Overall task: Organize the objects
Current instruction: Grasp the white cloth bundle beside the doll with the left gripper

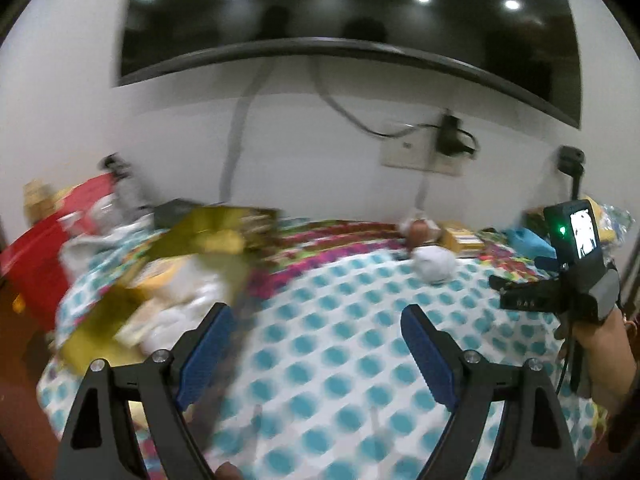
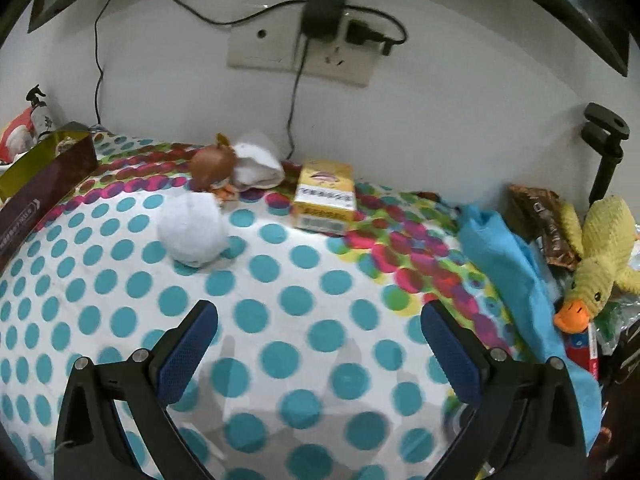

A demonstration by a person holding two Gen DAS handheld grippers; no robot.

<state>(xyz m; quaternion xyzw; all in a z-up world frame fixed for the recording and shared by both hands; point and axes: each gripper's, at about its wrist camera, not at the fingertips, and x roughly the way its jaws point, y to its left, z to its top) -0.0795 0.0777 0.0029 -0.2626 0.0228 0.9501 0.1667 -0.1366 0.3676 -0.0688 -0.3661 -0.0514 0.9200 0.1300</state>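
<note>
A table under a polka-dot cloth (image 2: pixel 280 280) holds a white round ball (image 2: pixel 191 227), a brown toy figure (image 2: pixel 211 165) on a white cloth (image 2: pixel 256 162), and a yellow box (image 2: pixel 325 197) near the wall. My right gripper (image 2: pixel 320 316) is open and empty above the cloth, short of these. My left gripper (image 1: pixel 316 320) is open and empty over the cloth (image 1: pixel 340 340); the ball (image 1: pixel 434 264) and yellow box (image 1: pixel 464 240) lie far ahead. The right gripper's body (image 1: pixel 568 272) shows at the right of the left wrist view.
A gold-lined open box (image 1: pixel 192 248) with items and a red bag (image 1: pixel 48 240) sit at the left, blurred. At the right lie a blue cloth (image 2: pixel 508 272), a yellow duck plush (image 2: pixel 596 264) and a brown packet (image 2: pixel 548 220). A wall socket (image 2: pixel 300 52) and black clamp (image 2: pixel 604 140) stand behind.
</note>
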